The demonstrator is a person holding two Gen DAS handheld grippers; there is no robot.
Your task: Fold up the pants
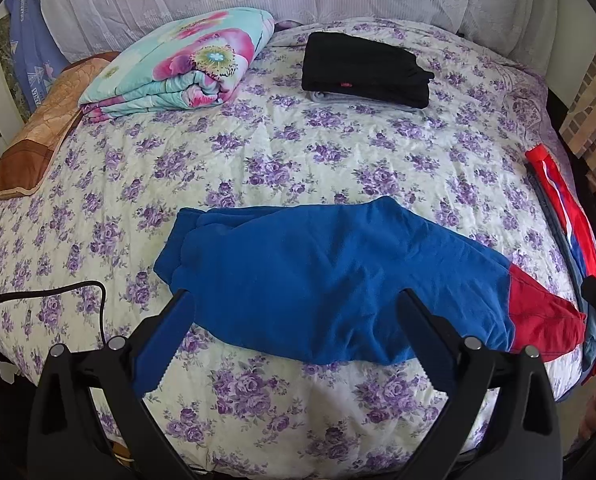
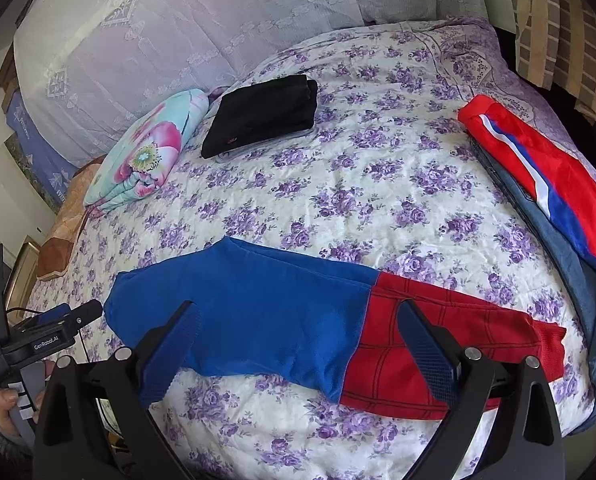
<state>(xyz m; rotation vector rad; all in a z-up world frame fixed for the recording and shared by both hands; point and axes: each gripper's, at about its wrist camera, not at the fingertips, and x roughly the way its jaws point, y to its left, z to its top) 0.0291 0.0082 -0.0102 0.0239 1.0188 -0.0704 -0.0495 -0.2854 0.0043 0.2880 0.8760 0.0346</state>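
Pants (image 1: 330,276) flat on bed; both grippers' fingers spread, hovering.

— How many garments lie on the bed (image 2: 378,168)?
— One pair of blue-and-red pants (image 2: 298,320) spread flat in front; one folded black garment (image 2: 262,114) with a pale one under it; one red piece with a white-and-blue stripe (image 2: 546,172) on top of one denim item (image 2: 570,264) at the right edge.
— And bedding?
— One folded floral quilt (image 2: 146,152), one brown pillow (image 1: 38,128).
— Grippers?
— Two, each with two fingers spread apart: left gripper (image 1: 294,320), right gripper (image 2: 298,332).
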